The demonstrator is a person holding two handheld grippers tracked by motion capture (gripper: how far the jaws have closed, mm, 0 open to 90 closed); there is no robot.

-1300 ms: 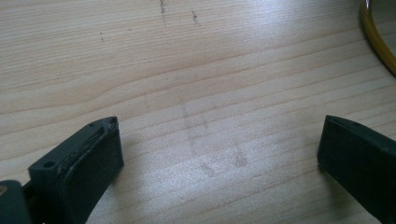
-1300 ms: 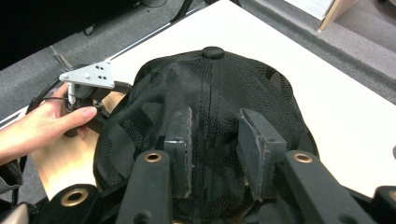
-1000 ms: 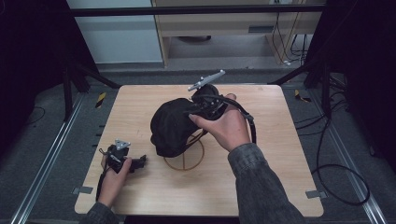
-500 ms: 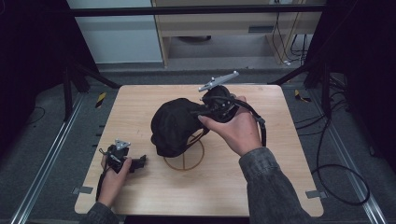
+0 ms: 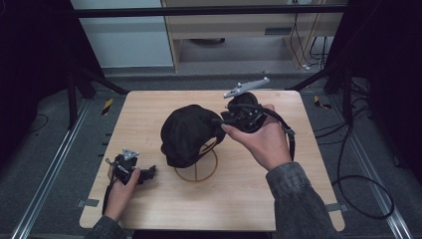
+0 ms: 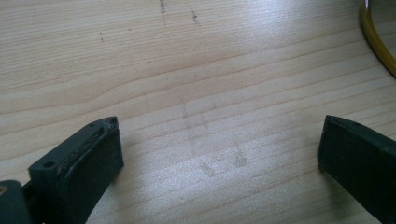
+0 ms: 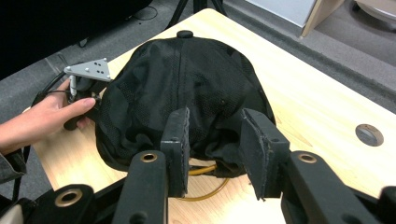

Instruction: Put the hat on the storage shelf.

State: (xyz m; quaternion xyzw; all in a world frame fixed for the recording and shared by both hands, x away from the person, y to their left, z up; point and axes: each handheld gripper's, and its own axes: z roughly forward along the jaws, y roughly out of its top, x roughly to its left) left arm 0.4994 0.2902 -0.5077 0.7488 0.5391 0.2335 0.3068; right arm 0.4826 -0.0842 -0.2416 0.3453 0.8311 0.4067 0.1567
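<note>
A light wooden table (image 5: 149, 119) carries everything. Near its middle a black cap (image 5: 189, 134) sits draped over a yellow wire stand (image 5: 196, 169), whose round base ring rests on the wood. The right gripper (image 7: 212, 149) is held just beside the cap's near edge, its jaws partly apart with the fabric's rim in front of them, gripping nothing; the pads do not press on the cloth. The left gripper (image 6: 219, 154) lies low over bare wood at the table's front left corner, well apart from the cap, jaws spread wide and empty.
</note>
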